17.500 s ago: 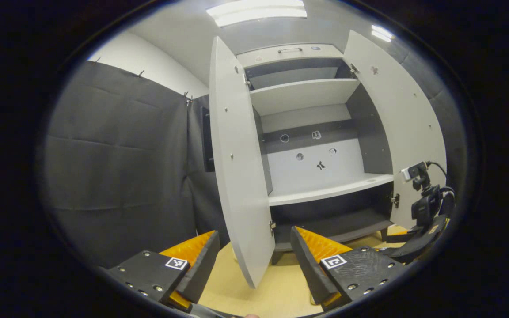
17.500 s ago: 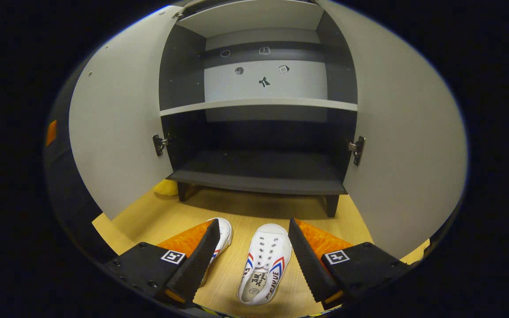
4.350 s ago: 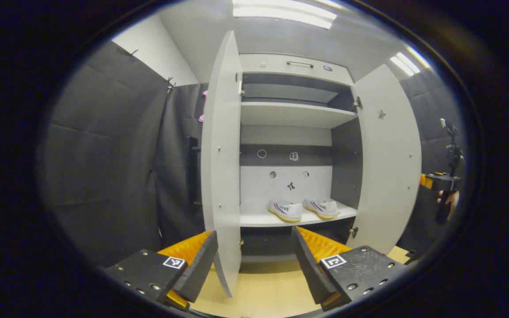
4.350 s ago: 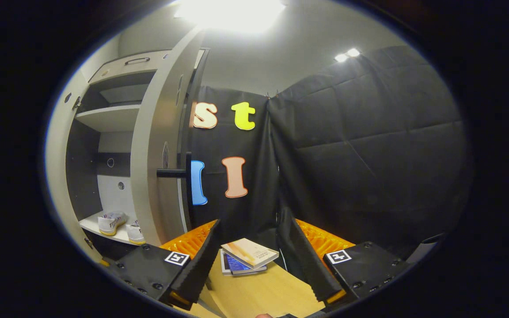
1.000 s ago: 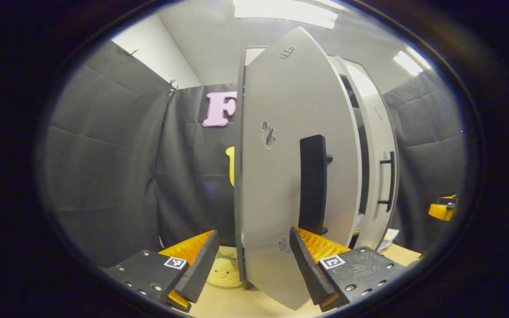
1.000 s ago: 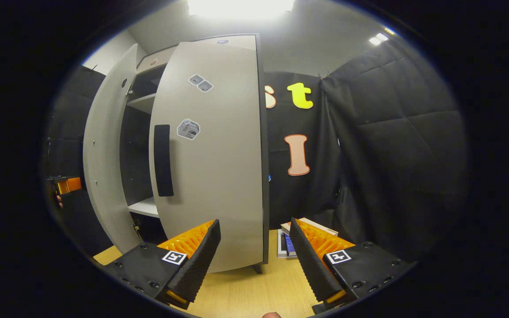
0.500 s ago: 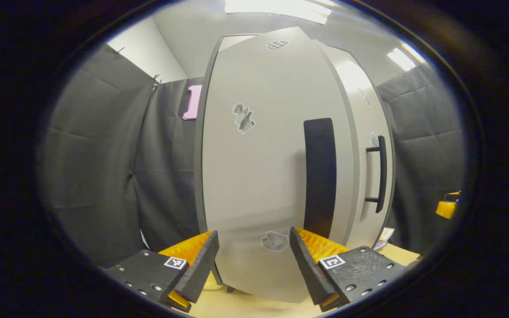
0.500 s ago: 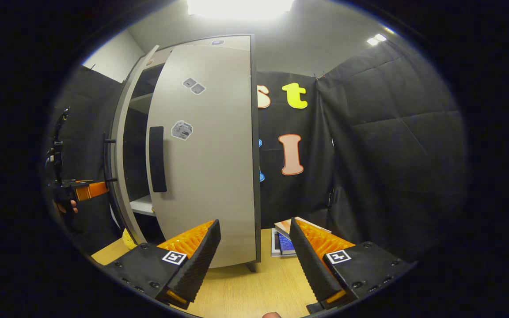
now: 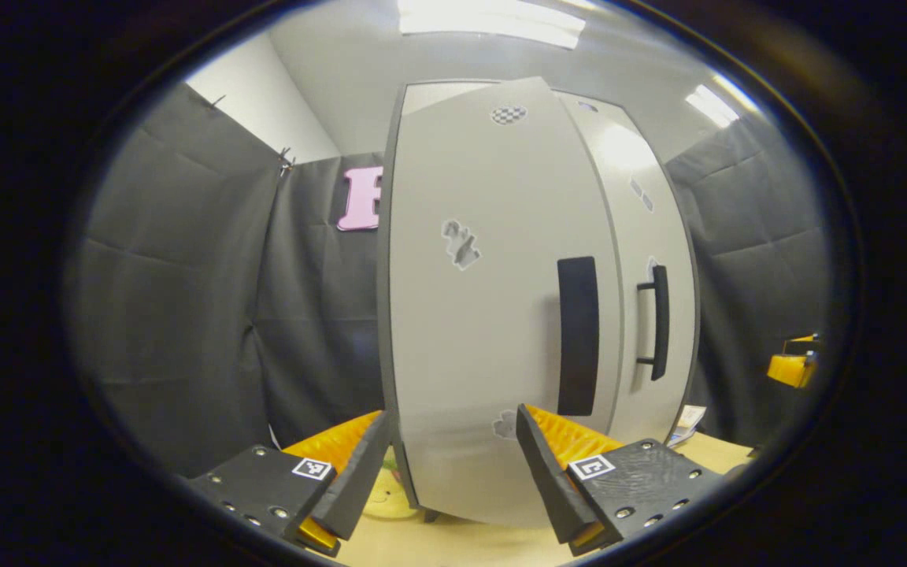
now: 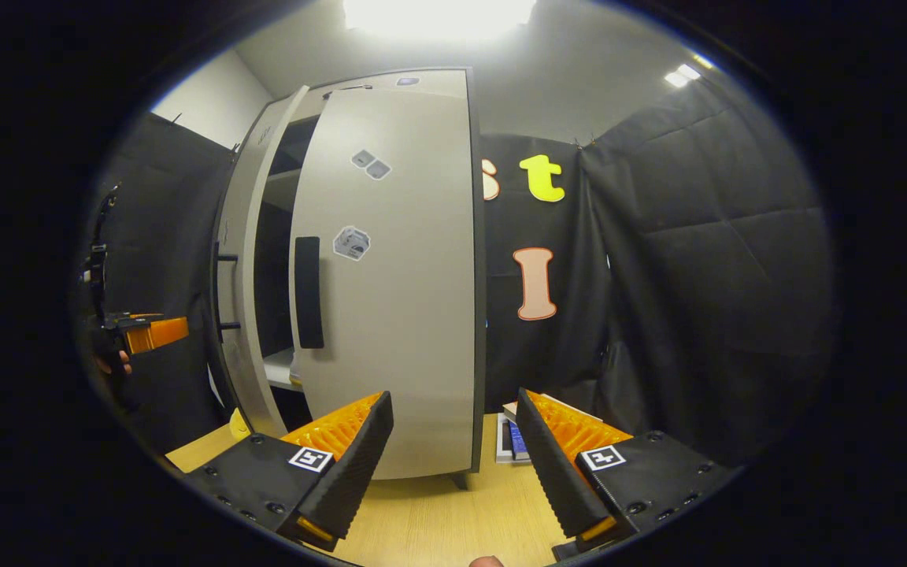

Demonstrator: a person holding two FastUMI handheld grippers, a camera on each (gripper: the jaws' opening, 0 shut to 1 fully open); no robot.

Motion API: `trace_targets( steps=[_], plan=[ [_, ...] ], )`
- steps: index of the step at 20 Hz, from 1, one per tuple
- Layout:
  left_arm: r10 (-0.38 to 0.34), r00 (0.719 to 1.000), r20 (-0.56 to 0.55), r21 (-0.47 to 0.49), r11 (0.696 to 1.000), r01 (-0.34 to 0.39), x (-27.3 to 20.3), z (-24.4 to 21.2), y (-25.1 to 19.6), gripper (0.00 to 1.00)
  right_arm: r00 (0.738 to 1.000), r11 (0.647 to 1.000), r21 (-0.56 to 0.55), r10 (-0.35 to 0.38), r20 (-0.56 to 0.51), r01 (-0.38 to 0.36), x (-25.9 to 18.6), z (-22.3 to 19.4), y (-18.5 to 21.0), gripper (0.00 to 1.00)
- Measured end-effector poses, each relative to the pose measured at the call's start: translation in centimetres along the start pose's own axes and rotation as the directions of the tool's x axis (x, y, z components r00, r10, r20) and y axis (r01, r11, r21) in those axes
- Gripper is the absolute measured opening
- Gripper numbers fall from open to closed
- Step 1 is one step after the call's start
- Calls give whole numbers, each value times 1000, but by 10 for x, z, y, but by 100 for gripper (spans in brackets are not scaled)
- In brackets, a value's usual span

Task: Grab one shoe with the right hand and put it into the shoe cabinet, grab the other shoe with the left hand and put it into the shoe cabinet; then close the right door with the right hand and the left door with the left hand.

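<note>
Books [image 10: 510, 435] lie beside the shoe cabinet [image 10: 390, 283]; doors upright, a gap between them. Left tongs [image 9: 449, 465] and right tongs [image 10: 453, 461] apart, empty.

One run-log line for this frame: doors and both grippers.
grey left door: nearly shut | grey right door: ajar | left gripper: open, empty | right gripper: open, empty

Cloth-walled recording booth [image 9: 178, 276]; shoe cabinet [image 9: 493, 315], wooden floor [image 10: 453, 520]

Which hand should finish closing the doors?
Probably left: the left door stands ajar from the right door, and the left gripper hovers beside its outer face.
</note>
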State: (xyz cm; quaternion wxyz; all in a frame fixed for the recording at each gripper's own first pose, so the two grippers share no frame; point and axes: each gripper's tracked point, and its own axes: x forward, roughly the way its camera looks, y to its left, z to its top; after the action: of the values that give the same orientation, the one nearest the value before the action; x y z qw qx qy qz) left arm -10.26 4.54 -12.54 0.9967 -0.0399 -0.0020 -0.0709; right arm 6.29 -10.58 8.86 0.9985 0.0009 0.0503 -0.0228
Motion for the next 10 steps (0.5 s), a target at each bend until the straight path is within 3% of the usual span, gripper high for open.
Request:
trace_targets(
  steps=[5, 10],
  plan=[
    [40, 999, 4, 29, 999, -40, -53, 8, 26, 94, 1000, 1000, -6, 8, 23, -8, -16, 10, 0, 98],
    [55, 998, 2, 69, 996, -55, -92, 8, 37, 90, 999, 1000, -23, 16, 34, -16, -32, 12, 0, 99]
  ],
)
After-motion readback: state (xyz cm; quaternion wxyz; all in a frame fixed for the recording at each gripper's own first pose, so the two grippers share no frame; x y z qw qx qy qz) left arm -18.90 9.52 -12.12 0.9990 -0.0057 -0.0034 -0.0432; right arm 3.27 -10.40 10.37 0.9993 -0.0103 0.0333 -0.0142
